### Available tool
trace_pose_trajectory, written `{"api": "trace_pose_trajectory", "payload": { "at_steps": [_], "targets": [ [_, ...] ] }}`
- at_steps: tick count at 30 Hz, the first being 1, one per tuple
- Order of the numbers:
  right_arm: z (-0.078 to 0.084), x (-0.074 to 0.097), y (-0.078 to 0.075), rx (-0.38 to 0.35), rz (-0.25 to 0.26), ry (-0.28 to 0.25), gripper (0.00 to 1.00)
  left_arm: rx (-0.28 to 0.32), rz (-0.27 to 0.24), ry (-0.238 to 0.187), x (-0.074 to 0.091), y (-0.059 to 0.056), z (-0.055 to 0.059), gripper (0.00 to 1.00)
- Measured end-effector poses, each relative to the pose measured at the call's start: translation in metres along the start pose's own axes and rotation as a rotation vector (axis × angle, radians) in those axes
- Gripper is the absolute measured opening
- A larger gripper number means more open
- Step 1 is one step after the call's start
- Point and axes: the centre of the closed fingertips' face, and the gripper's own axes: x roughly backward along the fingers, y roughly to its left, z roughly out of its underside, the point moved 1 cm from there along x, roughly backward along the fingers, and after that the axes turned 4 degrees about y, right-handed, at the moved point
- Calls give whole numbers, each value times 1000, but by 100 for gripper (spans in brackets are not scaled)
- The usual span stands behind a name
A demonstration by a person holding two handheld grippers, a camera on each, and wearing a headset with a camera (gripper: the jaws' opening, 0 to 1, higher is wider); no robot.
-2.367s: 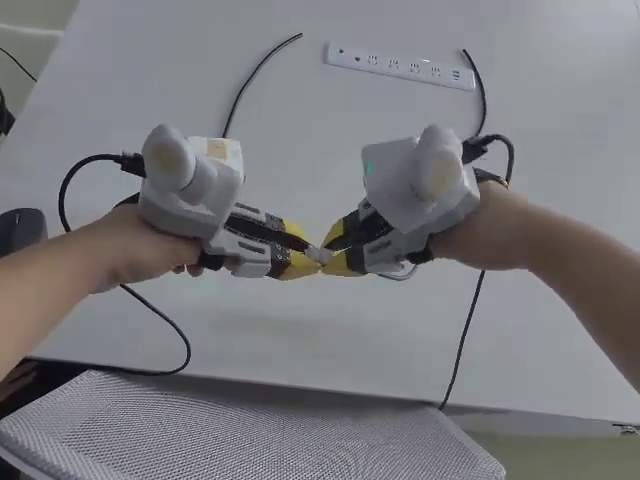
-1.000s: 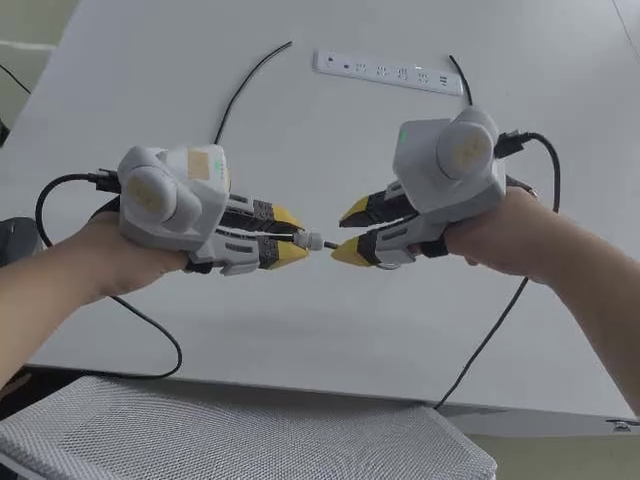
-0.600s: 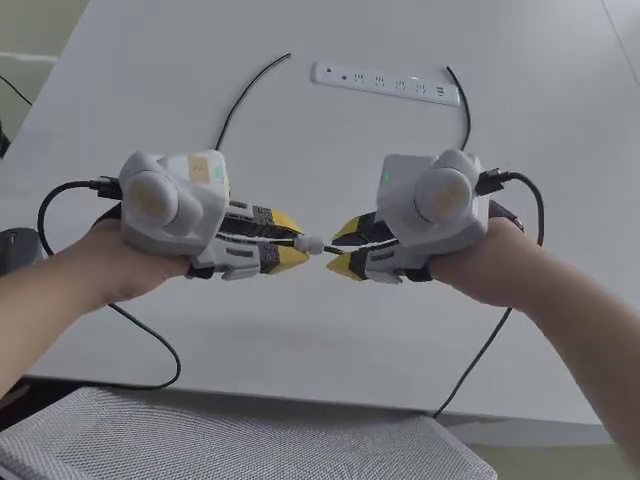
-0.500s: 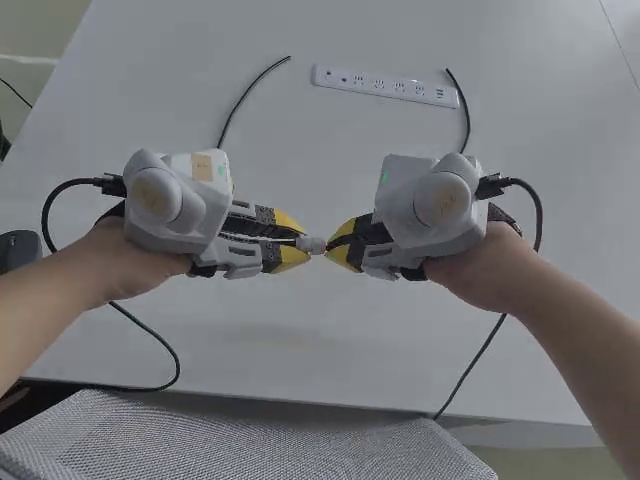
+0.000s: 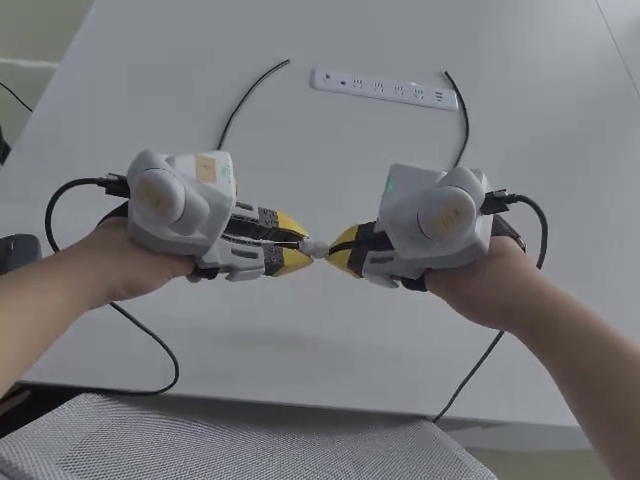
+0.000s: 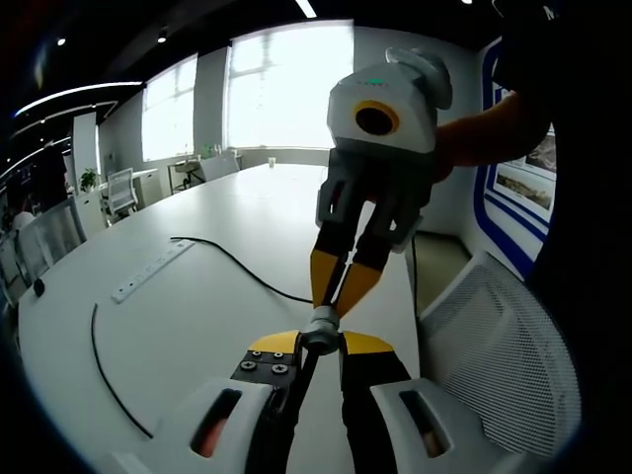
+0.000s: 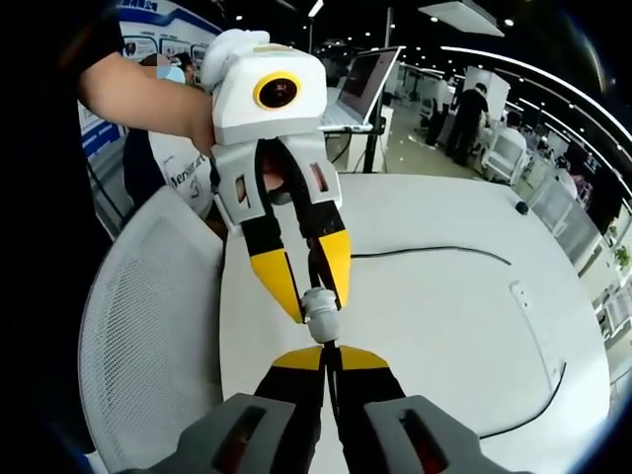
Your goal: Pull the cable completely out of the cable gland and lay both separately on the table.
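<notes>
White cable gland [image 5: 316, 246], one, clamped in left gripper [image 5: 299, 253] fingers [image 6: 277, 345]; black cable [image 7: 330, 361], one, in right gripper [image 5: 340, 253] fingers [image 7: 366, 359].

Left hand-held gripper [image 5: 299, 251], right one [image 5: 337, 254], clamped

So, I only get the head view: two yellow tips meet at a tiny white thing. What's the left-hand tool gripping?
Observer: The left gripper view shows the left gripper clamped on a grey-white cable gland, which sits between its yellow fingers.
Operator: And the other one?
Observer: In the right gripper view, the right gripper is pinched shut on a thin black cable that comes out of the gland.
Operator: Is the cable out?
Observer: No. That view also shows black cable running behind the gland, between the left fingers.
</notes>
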Motion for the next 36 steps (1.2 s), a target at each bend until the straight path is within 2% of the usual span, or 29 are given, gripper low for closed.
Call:
{"api": "trace_pose_trajectory", "payload": {
  "at_steps": [11,18,36],
  "targets": [
    [8,3,-6,-72,29,-13,0,14,-13,-5,0,4,0,15],
    [16,5,-6,-112,39,-10,0,15,-12,-2,-1,2,0,15],
    [42,11,-11,-290,100,-15,0,30,-23,-9,2,-3,0,15]
  ]
}}
